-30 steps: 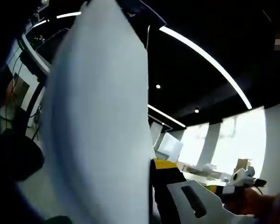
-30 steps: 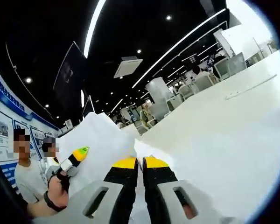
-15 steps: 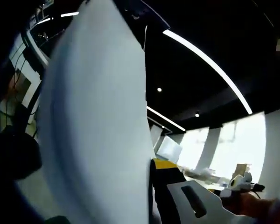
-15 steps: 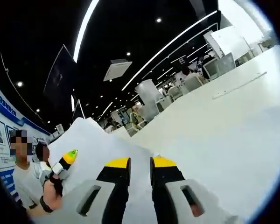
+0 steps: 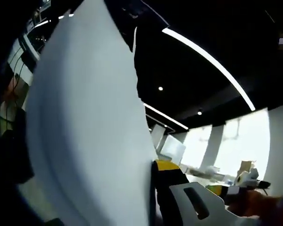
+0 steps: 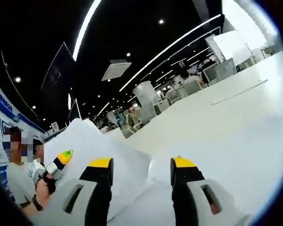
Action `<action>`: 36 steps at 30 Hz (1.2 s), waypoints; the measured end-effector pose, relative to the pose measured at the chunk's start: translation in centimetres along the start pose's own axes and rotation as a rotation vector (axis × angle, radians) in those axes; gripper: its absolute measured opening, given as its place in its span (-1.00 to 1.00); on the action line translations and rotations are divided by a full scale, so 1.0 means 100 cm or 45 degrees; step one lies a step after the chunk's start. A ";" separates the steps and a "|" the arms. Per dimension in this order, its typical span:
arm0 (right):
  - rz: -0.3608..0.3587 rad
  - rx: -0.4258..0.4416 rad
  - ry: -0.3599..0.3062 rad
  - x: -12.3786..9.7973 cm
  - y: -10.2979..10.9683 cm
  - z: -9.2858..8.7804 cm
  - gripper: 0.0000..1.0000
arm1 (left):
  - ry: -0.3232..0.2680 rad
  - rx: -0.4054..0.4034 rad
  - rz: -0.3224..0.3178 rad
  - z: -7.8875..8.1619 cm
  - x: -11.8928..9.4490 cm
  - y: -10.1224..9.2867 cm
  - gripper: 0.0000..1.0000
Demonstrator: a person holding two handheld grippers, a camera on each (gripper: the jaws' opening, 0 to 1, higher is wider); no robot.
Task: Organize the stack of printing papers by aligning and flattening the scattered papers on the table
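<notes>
Two yellow-tipped jaws of the right gripper point(image 6: 142, 170) stand wide apart, released, with the white table point(image 6: 236, 122) showing between them. The papers point(image 6: 96, 148) rise as a white heap just beyond its left jaw, partly between the jaws. On the far side of the papers the left gripper point(image 6: 56, 162) comes in, held by a hand point(image 6: 41, 193). In the left gripper view the papers point(image 5: 92, 127) stand pressed against that gripper's one visible jaw; it seems clamped on them, though I cannot tell for certain.
</notes>
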State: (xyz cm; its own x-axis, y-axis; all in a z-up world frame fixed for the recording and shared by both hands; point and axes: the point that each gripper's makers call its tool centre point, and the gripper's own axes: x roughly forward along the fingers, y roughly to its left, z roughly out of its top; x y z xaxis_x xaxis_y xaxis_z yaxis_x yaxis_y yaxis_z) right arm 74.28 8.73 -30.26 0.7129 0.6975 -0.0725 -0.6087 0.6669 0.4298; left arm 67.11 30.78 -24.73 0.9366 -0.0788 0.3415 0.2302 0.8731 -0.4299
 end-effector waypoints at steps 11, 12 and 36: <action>-0.017 -0.021 -0.002 0.000 -0.001 0.002 0.45 | -0.001 -0.002 -0.004 0.001 -0.002 0.000 -0.86; -0.021 -0.024 -0.006 0.000 -0.001 0.003 0.45 | -0.001 -0.002 -0.003 0.001 -0.002 0.000 -0.86; -0.046 -0.167 0.089 -0.018 -0.004 -0.001 0.80 | 0.018 0.025 -0.002 -0.003 -0.001 -0.002 -0.83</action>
State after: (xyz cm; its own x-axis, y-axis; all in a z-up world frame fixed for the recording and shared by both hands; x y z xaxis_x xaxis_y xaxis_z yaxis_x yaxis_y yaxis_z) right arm 73.21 7.24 -30.33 0.7122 0.6857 -0.1503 -0.6265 0.7174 0.3046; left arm 67.06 30.46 -24.88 0.9399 -0.0863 0.3303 0.2262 0.8821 -0.4131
